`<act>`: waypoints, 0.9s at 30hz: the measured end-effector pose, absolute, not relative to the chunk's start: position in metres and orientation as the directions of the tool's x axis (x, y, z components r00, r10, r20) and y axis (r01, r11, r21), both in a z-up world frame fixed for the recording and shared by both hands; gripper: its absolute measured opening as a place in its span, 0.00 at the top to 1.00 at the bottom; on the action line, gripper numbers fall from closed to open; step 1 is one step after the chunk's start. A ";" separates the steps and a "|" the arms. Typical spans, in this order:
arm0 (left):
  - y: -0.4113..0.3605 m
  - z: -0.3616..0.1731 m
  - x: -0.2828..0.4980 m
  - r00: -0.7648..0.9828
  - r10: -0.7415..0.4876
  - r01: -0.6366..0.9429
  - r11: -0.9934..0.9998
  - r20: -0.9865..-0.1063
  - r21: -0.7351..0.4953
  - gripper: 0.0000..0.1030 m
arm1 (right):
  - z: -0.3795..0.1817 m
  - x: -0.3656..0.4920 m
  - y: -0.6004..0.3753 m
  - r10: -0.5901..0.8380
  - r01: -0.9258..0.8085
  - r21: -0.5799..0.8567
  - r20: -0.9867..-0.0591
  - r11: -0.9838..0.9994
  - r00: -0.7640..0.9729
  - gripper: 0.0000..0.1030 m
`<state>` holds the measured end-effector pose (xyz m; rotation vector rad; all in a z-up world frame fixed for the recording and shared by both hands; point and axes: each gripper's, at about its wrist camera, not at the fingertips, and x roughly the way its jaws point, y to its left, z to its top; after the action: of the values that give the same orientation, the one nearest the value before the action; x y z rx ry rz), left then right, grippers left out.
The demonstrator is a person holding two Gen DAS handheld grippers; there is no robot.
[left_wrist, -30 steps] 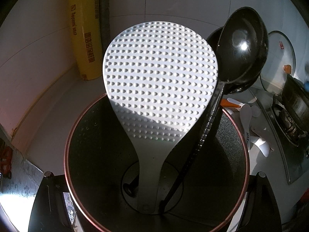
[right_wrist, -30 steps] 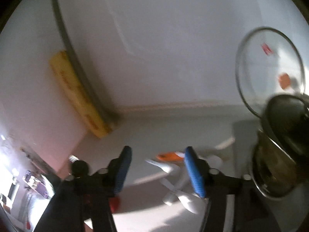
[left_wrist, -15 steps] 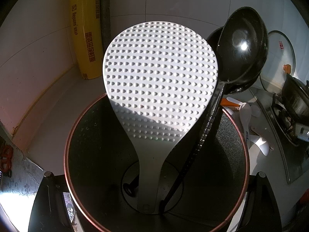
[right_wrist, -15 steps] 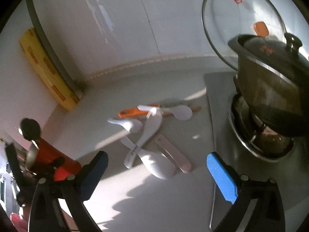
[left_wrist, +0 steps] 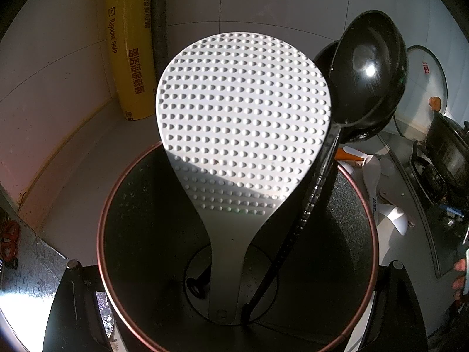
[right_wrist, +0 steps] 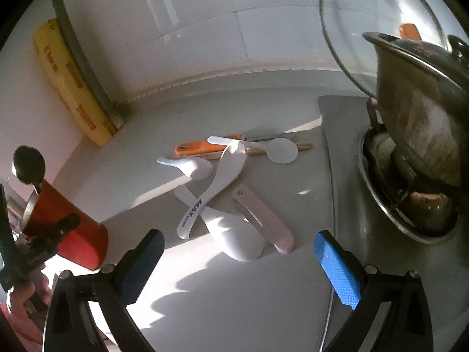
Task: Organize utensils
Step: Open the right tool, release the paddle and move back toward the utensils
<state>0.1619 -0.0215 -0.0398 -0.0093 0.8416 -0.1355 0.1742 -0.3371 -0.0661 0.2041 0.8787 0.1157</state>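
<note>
In the left wrist view my left gripper is shut on the red utensil holder (left_wrist: 123,205), its rim filling the lower frame. A white dimpled rice paddle (left_wrist: 243,123) and a black ladle (left_wrist: 369,70) stand inside it. In the right wrist view the holder (right_wrist: 67,228) sits at the left, clamped by the left gripper (right_wrist: 44,240). My right gripper (right_wrist: 237,255) is open and empty above the counter, close to a pile of white spoons (right_wrist: 231,161), a white rice paddle (right_wrist: 234,234), a pink utensil (right_wrist: 263,220) and an orange-handled tool (right_wrist: 199,148).
A yellow wrap box (right_wrist: 70,85) leans in the back left corner. A stove with a metal pot (right_wrist: 419,123) and a glass lid (right_wrist: 375,29) stands at the right. The grey counter (right_wrist: 234,302) lies below the right gripper.
The right gripper has opened wide and tipped down toward the loose utensils on the counter. The left gripper and holder have stayed still.
</note>
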 end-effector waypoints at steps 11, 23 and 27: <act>-0.022 -0.039 0.163 0.657 -0.117 0.107 0.992 -0.745 -0.061 0.13 | -0.067 0.219 -0.333 0.243 -0.093 0.237 -0.749 0.967 0.616 0.00; -0.028 -0.038 0.167 0.658 -0.093 0.075 0.995 -0.747 -0.057 0.13 | -0.071 0.289 -0.334 0.195 -0.100 0.168 -0.792 0.981 0.579 0.00; -0.031 -0.038 0.168 0.660 -0.080 0.059 0.997 -0.747 -0.055 0.13 | -0.079 0.307 -0.339 0.217 -0.097 0.196 -0.808 0.976 0.548 0.01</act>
<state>0.1682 -0.0306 -0.0381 -0.0271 0.8463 -0.0784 0.3068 -0.3388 -0.0785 0.1339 0.9739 0.1865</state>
